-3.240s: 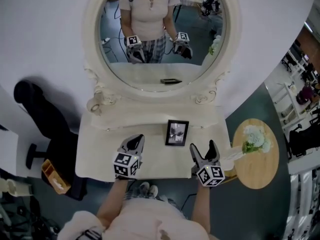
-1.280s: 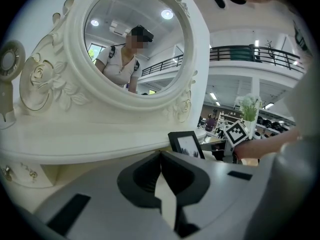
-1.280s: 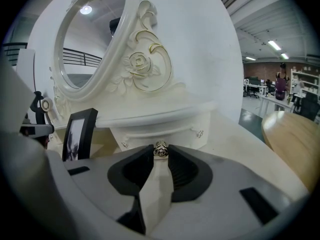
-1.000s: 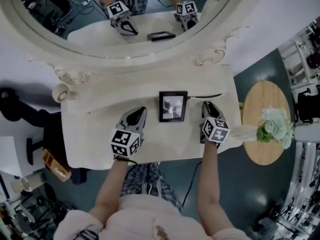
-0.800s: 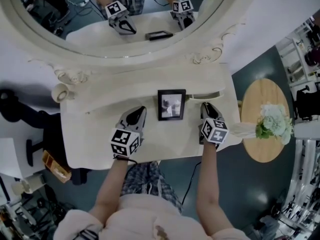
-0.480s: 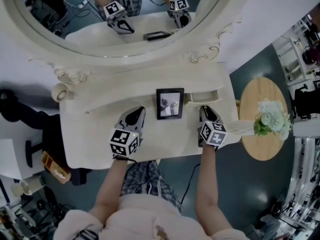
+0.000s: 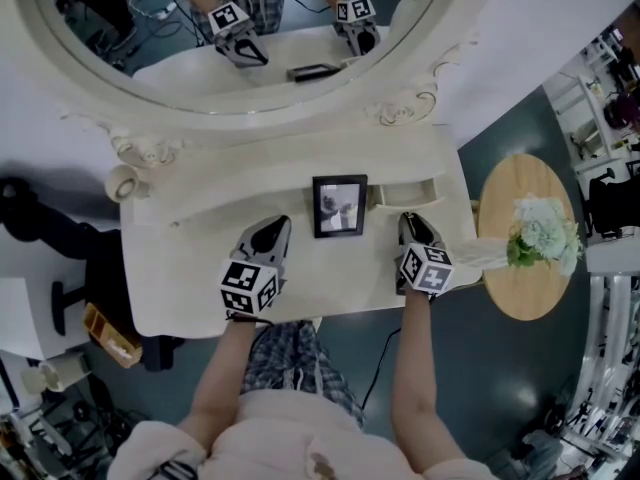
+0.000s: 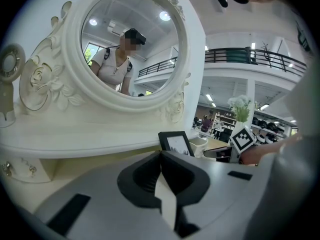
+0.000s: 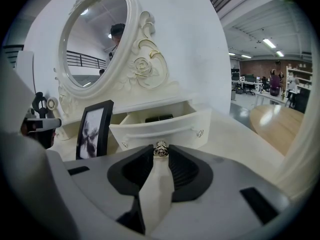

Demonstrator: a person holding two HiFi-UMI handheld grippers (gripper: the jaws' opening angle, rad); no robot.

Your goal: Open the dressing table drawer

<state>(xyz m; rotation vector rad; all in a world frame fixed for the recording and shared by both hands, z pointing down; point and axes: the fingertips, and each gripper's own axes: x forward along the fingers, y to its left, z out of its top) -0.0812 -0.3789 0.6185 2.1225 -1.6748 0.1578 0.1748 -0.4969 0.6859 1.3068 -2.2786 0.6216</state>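
On the cream dressing table [image 7: 190, 268], the small drawer [image 7: 410, 190] at the right of the raised shelf stands pulled out. In the right gripper view the drawer [image 9: 160, 129] shows its curved front, with a dark flat item [image 9: 159, 118] lying inside. My right gripper [image 7: 410, 220] is shut on the drawer's middle metal knob [image 9: 160, 149], which sits pinched between the tips. My left gripper [image 7: 270, 230] hovers over the tabletop left of the black picture frame [image 7: 340, 206], its jaws shut on nothing [image 8: 161, 156].
A large oval mirror [image 7: 230, 28] rises behind the shelf. A small round stand [image 7: 120, 183] sits at the shelf's left end. A round wooden side table [image 7: 510, 298] with white flowers [image 7: 540, 243] stands to the right, and a black chair [image 7: 40, 208] to the left.
The drawer has slid out from the shelf towards me as my right gripper drew back with the knob. The left gripper has stayed in place.
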